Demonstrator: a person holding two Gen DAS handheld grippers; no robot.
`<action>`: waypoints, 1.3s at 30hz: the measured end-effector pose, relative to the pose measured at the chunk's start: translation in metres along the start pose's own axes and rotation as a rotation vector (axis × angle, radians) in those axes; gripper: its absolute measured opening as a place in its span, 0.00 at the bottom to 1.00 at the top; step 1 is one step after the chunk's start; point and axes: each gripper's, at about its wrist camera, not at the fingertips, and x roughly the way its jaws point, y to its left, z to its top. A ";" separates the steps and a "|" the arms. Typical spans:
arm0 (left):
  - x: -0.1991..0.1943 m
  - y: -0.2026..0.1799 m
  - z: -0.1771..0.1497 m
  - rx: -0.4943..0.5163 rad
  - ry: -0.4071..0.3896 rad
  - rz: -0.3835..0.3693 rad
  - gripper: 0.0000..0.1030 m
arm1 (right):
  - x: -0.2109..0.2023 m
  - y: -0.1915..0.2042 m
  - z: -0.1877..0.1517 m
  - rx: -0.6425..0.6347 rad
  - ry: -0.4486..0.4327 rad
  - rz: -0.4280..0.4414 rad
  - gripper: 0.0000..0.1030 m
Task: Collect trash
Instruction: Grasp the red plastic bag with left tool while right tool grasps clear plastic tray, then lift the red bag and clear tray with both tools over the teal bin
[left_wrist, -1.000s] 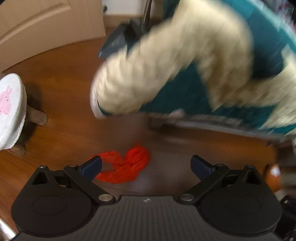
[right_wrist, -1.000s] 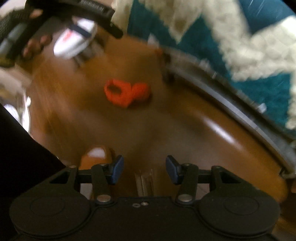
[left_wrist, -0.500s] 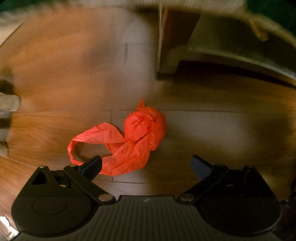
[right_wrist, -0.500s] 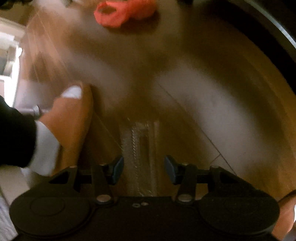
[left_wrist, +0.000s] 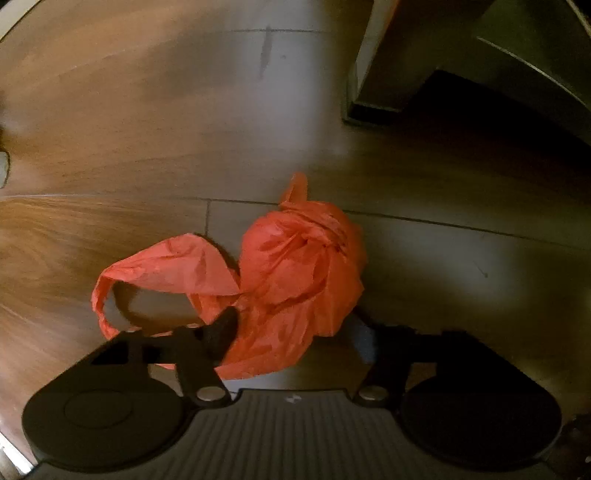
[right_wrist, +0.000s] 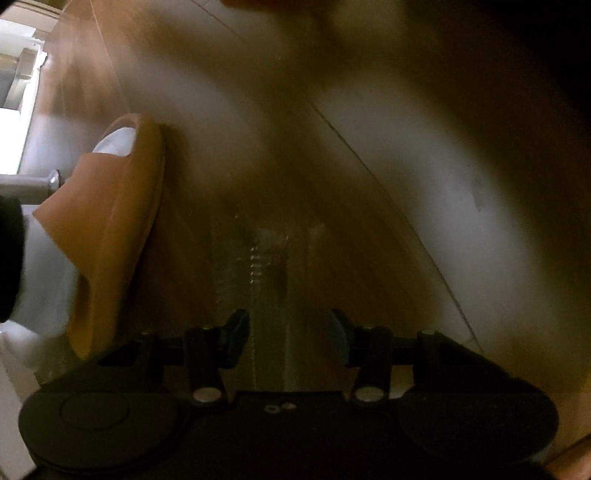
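Left wrist view: at seven o'clock a thin handle loop trails from the crumpled red plastic bag (left_wrist: 295, 273) at centre on the wooden floor (left_wrist: 110, 122); light, limp, slippery, best pinched at its bunched body. Left gripper (left_wrist: 291, 328) is closing around it. Right gripper (right_wrist: 286, 332) is closing around a clear ribbed wrapper (right_wrist: 269, 273).

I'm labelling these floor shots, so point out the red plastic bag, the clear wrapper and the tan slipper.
red plastic bag (left_wrist: 295, 266), left wrist view, crumpled main bunch.
clear wrapper (right_wrist: 266, 273), right wrist view, its glinting middle.
tan slipper (right_wrist: 110, 229), right wrist view, upper strap.
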 end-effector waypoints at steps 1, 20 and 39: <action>0.001 -0.001 0.001 -0.001 0.003 -0.007 0.49 | 0.001 -0.001 0.001 0.003 0.000 0.003 0.36; -0.071 -0.046 -0.021 0.206 -0.119 -0.123 0.14 | -0.071 -0.019 -0.024 0.234 -0.142 -0.081 0.03; -0.322 -0.123 -0.079 0.543 -0.388 -0.233 0.14 | -0.278 0.012 -0.118 0.573 -0.555 -0.238 0.03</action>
